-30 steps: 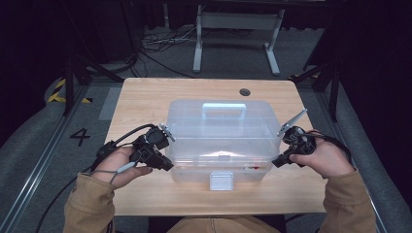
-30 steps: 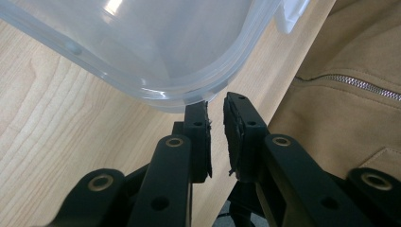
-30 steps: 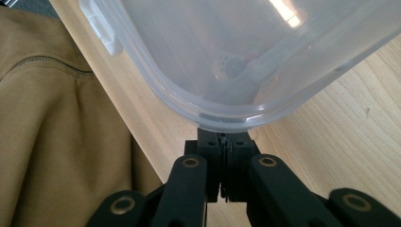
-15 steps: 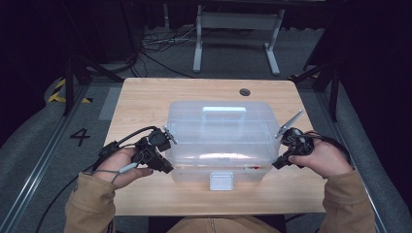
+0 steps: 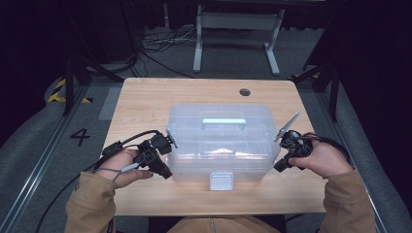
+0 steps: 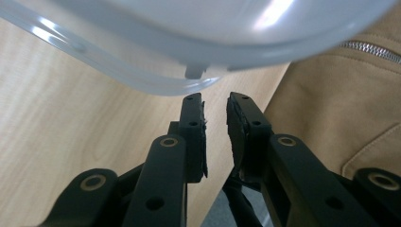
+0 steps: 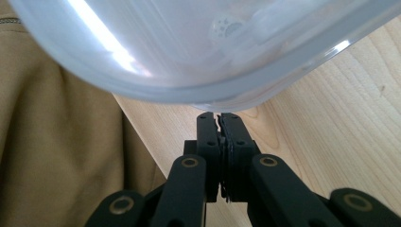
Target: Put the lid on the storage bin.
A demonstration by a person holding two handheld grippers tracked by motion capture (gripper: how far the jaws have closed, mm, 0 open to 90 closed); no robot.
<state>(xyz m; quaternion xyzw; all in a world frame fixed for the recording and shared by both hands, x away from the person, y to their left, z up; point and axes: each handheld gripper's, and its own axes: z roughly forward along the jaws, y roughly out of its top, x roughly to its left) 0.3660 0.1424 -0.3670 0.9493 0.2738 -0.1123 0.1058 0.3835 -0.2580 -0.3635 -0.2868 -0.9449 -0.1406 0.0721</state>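
Clear box (image 5: 221, 141) sits mid-table, left gripper (image 6: 215, 101) at its nine o'clock, jaws just opening with nothing between, right gripper (image 7: 219, 118) closed empty at three: seat both tips squarely under the rim.

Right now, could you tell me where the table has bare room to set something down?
Free: the far strip of table beyond the box. Crowded: both sides of the box, where the left gripper and right gripper sit.
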